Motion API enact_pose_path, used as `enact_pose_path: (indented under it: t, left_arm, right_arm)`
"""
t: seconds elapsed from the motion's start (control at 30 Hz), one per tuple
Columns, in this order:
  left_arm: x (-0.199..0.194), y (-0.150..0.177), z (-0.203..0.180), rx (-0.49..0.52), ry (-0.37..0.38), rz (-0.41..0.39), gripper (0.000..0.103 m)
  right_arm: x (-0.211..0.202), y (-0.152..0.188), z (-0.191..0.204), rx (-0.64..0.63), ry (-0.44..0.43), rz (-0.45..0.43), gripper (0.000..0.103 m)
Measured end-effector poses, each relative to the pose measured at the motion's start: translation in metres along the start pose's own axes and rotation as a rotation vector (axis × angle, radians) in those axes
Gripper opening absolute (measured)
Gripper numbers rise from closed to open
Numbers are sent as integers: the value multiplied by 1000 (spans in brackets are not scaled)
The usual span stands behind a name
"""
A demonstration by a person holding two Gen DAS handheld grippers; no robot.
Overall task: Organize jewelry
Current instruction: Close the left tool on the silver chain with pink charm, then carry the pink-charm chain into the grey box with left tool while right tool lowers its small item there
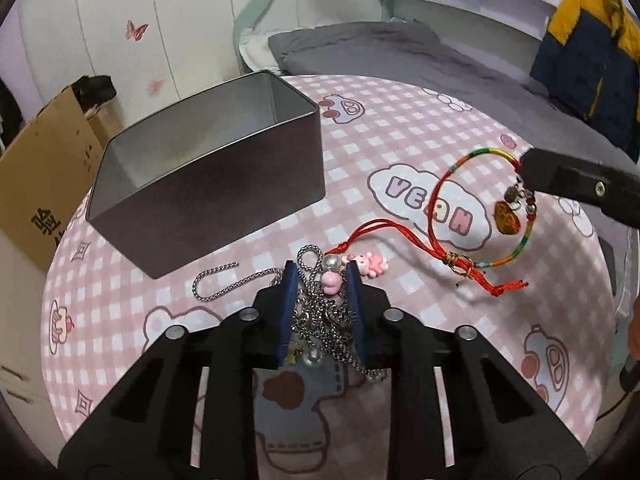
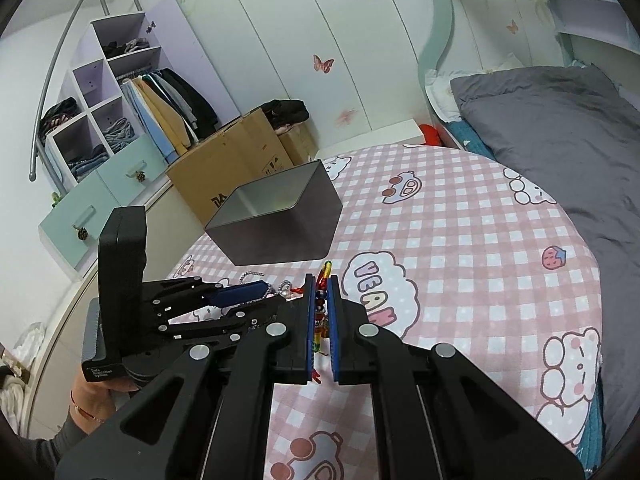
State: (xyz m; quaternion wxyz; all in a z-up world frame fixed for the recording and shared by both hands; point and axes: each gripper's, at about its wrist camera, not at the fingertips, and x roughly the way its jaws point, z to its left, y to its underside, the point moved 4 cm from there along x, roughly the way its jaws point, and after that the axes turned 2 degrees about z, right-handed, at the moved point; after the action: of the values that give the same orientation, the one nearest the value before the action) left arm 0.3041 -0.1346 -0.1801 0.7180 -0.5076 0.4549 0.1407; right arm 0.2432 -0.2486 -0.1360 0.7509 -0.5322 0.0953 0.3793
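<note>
An open grey metal tin [image 1: 200, 168] [image 2: 276, 220] stands empty on the pink checked tablecloth [image 1: 400, 128]. In front of it lies a tangle of silver chains [image 1: 320, 312] with pearls and pink charms [image 1: 332, 282]. My left gripper [image 1: 321, 276] [image 2: 266, 292] points down over this tangle, its blue pads pressed against it from both sides. My right gripper [image 1: 528, 176] [image 2: 321, 280] is shut on a rainbow braided bracelet [image 1: 444, 184] [image 2: 322, 312], which hangs from it with a heart pendant [image 1: 508, 218]. A red cord [image 1: 376, 228] trails from the bracelet's knot to the charms.
A cardboard box [image 1: 44, 168] [image 2: 240, 152] stands beyond the table's left edge. A bed with grey bedding [image 1: 400, 52] [image 2: 560, 128] lies behind the table. A yellow and navy jacket [image 1: 588, 60] hangs at the right. A person's hand [image 2: 92, 400] holds the left gripper.
</note>
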Motion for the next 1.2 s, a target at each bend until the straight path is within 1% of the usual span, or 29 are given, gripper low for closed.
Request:
enact_pose_path:
  t: [0.07, 0.23, 0.43, 0.53, 0.63, 0.7, 0.77, 0.9, 1.0, 1.1, 1.2]
  left_arm:
    - [-4, 0, 1, 0, 11, -5, 14]
    - [-15, 2, 10, -47, 82, -16, 14]
    - [-43, 4, 34, -156, 247, -53, 14]
    - [-57, 6, 49, -206, 298, -76, 14]
    - [-72, 5, 59, -234, 331, -109, 14]
    - [-82, 1, 64, -250, 348, -134, 14]
    - [-90, -4, 70, -259, 348, -159, 14]
    - [-99, -14, 85, -294, 352, -197, 14]
    - [-102, -23, 100, -323, 341, -221, 14]
    - [-102, -37, 118, -361, 336, -245, 14]
    - [-99, -50, 128, -371, 323, -259, 14]
  right_arm:
    - [1, -1, 0, -1, -1, 2, 4]
    - [-3, -5, 8, -13, -4, -13, 4]
    - [-7, -13, 23, -42, -13, -23, 4]
    - [-8, -16, 30, -51, -14, -29, 4]
    - [-7, -19, 38, -60, -18, -35, 4]
    - [-7, -23, 45, -67, -19, -43, 4]
    - [-8, -29, 51, -76, -23, -54, 4]
    - [-11, -51, 70, -106, -34, -98, 4]
    - [-10, -68, 83, -130, -44, -129, 4]
    - [-1, -85, 93, -147, -59, -154, 4]
    - [15, -99, 99, -150, -82, -170, 4]
